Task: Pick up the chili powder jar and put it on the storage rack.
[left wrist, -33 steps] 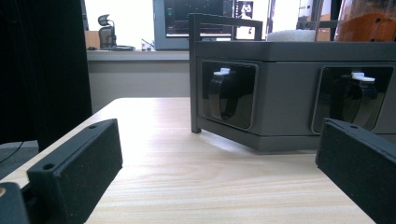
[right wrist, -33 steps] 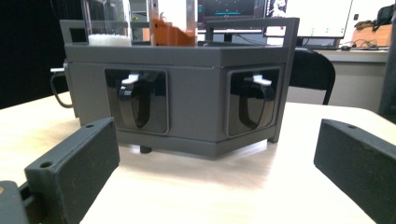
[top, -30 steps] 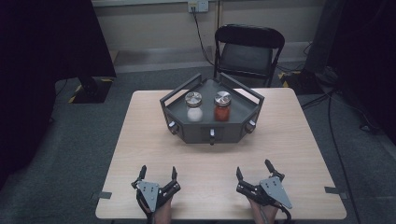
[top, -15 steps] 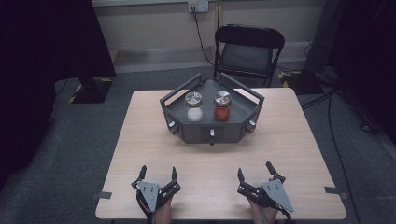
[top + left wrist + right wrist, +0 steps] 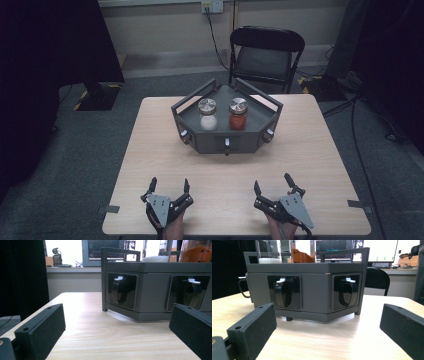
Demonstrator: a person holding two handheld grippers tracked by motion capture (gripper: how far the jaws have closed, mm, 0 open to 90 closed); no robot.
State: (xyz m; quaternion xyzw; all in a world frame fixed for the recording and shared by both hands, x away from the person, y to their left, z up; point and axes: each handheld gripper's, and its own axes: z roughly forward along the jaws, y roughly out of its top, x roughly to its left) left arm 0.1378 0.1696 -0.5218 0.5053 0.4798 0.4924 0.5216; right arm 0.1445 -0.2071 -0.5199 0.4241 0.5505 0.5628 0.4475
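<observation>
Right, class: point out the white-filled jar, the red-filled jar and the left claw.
white-filled jar (image 5: 208, 116): high view, on its glass body.
red-filled jar (image 5: 238, 115): high view, on its glass body.
left claw (image 5: 169, 185): high view, midway between its fingertips.

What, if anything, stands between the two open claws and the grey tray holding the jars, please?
Nothing visible: bare table lies between the left claw, the right claw and the grey tray.

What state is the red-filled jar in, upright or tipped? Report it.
Upright: the red-filled jar stands on the dark tray, metal lid on top, beside the white-filled jar.
</observation>
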